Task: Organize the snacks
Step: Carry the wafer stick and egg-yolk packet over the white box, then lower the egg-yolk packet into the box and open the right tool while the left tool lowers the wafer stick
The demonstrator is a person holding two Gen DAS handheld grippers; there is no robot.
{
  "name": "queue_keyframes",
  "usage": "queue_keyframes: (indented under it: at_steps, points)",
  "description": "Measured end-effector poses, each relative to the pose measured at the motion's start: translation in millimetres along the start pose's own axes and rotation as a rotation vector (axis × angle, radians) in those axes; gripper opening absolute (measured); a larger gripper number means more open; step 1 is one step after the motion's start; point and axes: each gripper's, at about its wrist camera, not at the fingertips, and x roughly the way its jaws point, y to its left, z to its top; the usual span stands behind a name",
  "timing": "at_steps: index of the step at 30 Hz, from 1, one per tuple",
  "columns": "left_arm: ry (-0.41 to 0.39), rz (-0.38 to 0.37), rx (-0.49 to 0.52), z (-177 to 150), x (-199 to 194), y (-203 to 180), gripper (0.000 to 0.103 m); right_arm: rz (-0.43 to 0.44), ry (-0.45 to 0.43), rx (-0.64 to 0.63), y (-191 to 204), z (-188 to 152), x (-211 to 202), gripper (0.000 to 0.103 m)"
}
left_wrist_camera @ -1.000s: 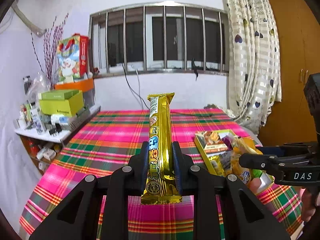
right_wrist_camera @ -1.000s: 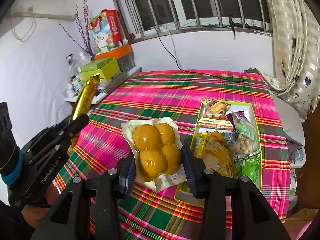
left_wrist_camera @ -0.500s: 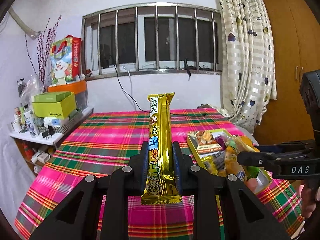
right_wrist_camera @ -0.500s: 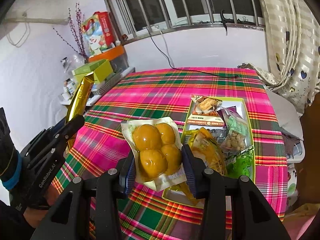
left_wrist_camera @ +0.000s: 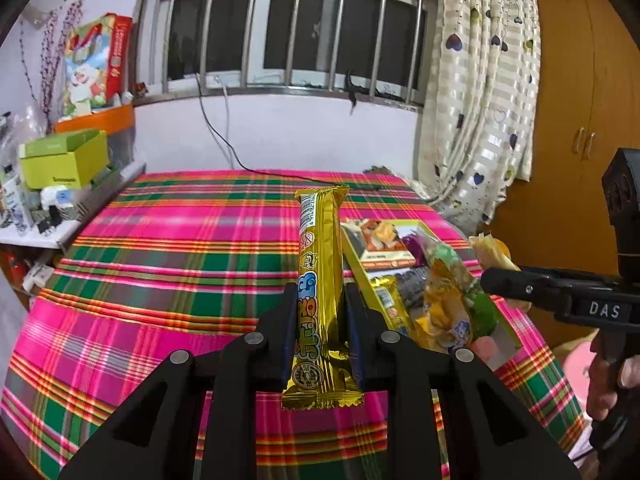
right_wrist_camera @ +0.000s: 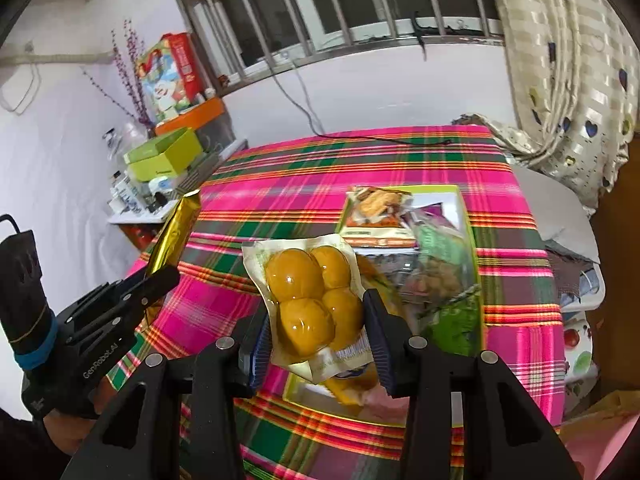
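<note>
I have two snacks in the air at once. My left claw (left_wrist_camera: 322, 332) is pinched on a gold-wrapped snack bar (left_wrist_camera: 318, 280), gripped low so most of its length sticks out past the pads. My right claw (right_wrist_camera: 318, 320) is clamped on a clear vacuum pack of four yellow balls (right_wrist_camera: 310, 292), held above the near end of the yellow-green tray (right_wrist_camera: 466, 216) on the plaid tabletop (right_wrist_camera: 280, 200).

The tray worries me most: it is already heaped with packets, a green bag (right_wrist_camera: 452, 320) and an orange-yellow pouch (left_wrist_camera: 444, 312) riding high at the near end. If I release the slick vacuum pack onto that pile, I expect it to slide off onto the cloth or over the near edge. The bar's long free end could snag a packet or lever out of my grip if I lower it at an angle. The two claws also sit near each other; bringing both down together risks a knock.
</note>
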Motion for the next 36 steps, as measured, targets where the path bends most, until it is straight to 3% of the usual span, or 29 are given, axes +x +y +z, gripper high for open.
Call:
queue_keyframes:
  at_steps: [16, 23, 36]
  points:
    - [0.105, -0.107, 0.016, 13.1, 31.9, -23.9, 0.023, -0.072, 0.010, 0.128, -61.6, -6.7, 6.7, 0.041]
    - [0.130, -0.128, 0.041, 19.2, 44.2, -33.6, 0.023, -0.091, 0.085, 0.160, -73.9, -20.9, 29.4, 0.043]
    - [0.196, -0.214, 0.077, 41.7, 83.1, -52.0, 0.023, -0.066, 0.076, 0.184, -80.3, -30.8, 21.9, 0.049]
